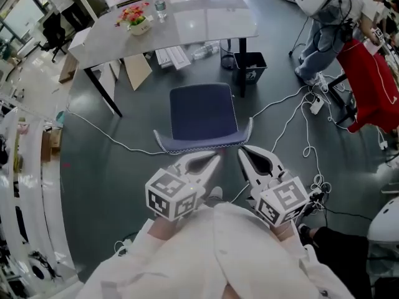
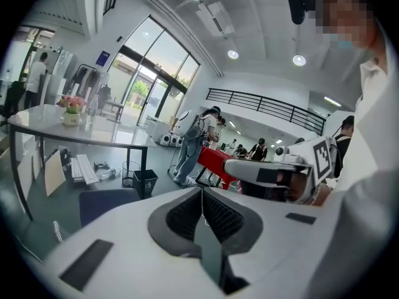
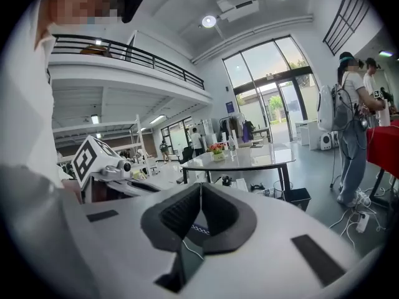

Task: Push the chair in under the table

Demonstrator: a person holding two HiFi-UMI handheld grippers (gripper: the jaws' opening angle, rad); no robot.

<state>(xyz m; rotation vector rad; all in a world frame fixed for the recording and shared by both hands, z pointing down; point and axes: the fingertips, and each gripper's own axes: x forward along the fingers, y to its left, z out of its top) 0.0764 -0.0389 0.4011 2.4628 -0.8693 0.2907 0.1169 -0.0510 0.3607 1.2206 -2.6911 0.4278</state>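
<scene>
Both tongs are pinched shut, nothing in either. Head view first: the left tongs (image 1: pixel 214 160) and the right tongs (image 1: pixel 243 150) sit side by side, tips aimed at the back rim of the blue chair (image 1: pixel 202 114) and right up at it. Whether they touch it, I can't tell. The chair stands on the grey floor (image 1: pixel 124 185), pulled out clear of the table (image 1: pixel 206 23), its seat pointing at the table's near edge. Flowers (image 1: pixel 133 14) and a bottle (image 1: pixel 159 5) stand by the table's far left corner, and a black bin (image 1: pixel 249 64) sits on the floor by the right-hand leg.

Over to the left gripper view: dark pads pressed together, the chair (image 2: pixel 106 204) low on the left, the table (image 2: pixel 62 128) beyond it, the right tongs (image 2: pixel 268 170) alongside.

Right gripper view now: pads closed tight, the table (image 3: pixel 249 159) ahead, the left tongs (image 3: pixel 100 161) off to the left.
</scene>
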